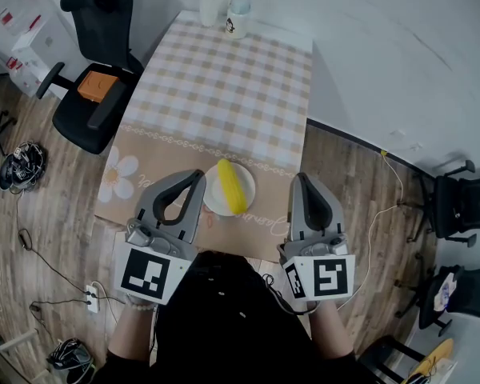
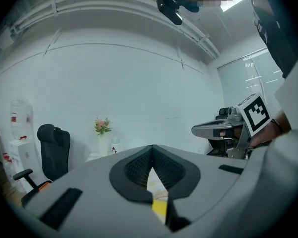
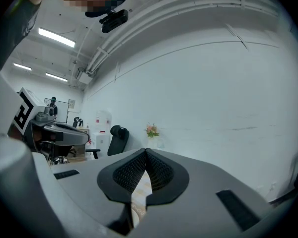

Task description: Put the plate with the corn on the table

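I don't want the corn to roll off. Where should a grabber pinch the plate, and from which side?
Probably the bare left rim of the plate, coming in low and level from the side of the left gripper. The corn lies lengthwise nearer the right, so that thin rim is free. The shut jaws must open first.
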`<state>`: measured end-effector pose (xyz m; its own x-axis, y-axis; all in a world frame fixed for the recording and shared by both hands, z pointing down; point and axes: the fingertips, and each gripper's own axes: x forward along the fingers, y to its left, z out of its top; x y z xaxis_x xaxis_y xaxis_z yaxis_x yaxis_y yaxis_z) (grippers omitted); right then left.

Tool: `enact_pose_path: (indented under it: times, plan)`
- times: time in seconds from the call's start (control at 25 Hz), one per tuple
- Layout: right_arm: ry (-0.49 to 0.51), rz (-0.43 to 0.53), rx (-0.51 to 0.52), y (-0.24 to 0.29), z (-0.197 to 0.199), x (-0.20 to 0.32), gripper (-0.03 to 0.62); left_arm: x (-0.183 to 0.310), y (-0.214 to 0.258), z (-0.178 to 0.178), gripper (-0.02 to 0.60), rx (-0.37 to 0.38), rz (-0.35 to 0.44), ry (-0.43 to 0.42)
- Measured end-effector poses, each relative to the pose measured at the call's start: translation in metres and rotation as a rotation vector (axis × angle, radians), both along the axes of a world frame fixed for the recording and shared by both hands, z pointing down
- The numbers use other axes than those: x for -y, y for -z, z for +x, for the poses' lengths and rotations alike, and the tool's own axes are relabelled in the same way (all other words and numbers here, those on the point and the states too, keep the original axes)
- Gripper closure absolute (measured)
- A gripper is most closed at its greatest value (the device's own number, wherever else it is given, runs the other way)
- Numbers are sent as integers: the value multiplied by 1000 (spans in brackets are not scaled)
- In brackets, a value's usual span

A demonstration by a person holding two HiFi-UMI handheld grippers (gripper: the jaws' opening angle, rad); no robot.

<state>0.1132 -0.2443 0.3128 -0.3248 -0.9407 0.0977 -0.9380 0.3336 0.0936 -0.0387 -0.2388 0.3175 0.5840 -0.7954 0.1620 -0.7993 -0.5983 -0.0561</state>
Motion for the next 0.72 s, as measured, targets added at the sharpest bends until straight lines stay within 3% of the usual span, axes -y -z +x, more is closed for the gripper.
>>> enact_pose_path:
  times: [0.72]
  plan:
    - [15,-15,-29,-2,-3,-5,554,-4,-1,6,569,-30,-23,-4]
